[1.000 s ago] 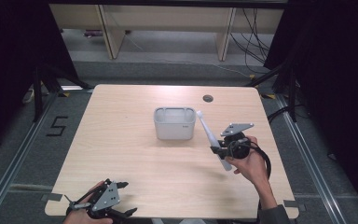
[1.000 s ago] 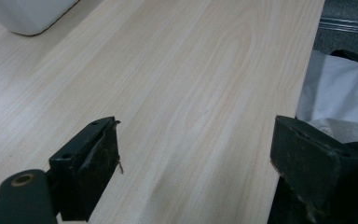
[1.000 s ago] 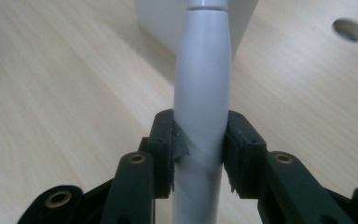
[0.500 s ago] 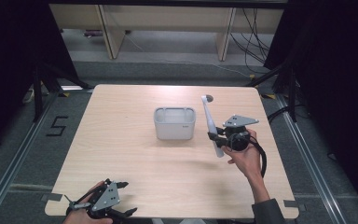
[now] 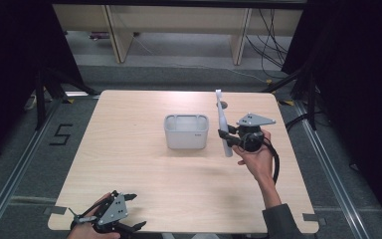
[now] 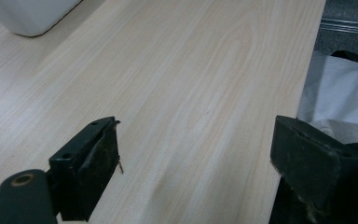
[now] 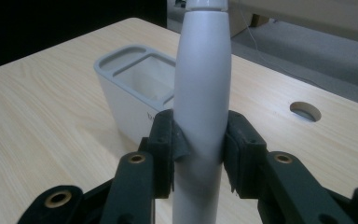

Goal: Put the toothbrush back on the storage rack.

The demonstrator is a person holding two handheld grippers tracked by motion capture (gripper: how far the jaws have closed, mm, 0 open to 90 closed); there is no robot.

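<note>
A long pale grey tapered handle (image 5: 222, 122) stands almost upright above the table, just right of a white two-compartment holder (image 5: 186, 132). My right gripper (image 5: 227, 138) is shut on its lower part; in the right gripper view both pads press the handle (image 7: 201, 93) at mid-length, with the gripper (image 7: 200, 140) a little nearer than the holder (image 7: 130, 88). The handle's top end is cut off there. My left gripper (image 5: 135, 211) rests at the table's near left edge, open, with bare wood between its jaws (image 6: 196, 158).
The light wooden table (image 5: 144, 169) has a round cable hole (image 7: 305, 111) at its far right, beyond the handle. A corner of the holder (image 6: 28, 16) lies far ahead of the left gripper. Dark floor and rails surround the table.
My right gripper has lifted the handle and carried it toward the far side, turning it from slanted to almost upright. The left gripper has stayed put.
</note>
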